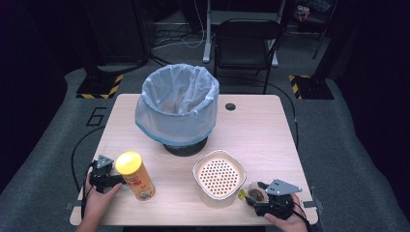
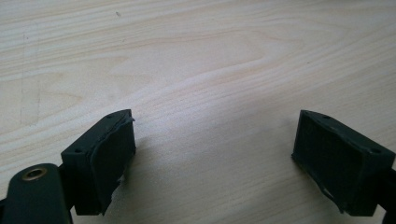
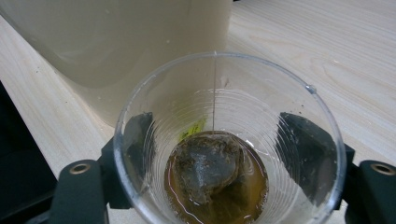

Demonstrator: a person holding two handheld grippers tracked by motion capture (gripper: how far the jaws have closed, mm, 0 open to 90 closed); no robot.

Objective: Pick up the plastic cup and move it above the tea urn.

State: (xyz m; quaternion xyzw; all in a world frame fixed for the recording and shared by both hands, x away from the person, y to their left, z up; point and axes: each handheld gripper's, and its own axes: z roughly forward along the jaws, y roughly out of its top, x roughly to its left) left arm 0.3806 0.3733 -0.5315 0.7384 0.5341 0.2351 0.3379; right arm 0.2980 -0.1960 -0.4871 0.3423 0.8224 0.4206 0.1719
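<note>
The right tongs straddle a clear cup holding a teabag, at five o'clock on the desk; whether they pinch it is unclear. The left tongs are spread, empty.

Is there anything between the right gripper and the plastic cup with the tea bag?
Nothing visible. The right gripper already straddles the clear plastic cup, one jaw on each side of its wall. The cream container stands just behind the cup, not between.
</note>
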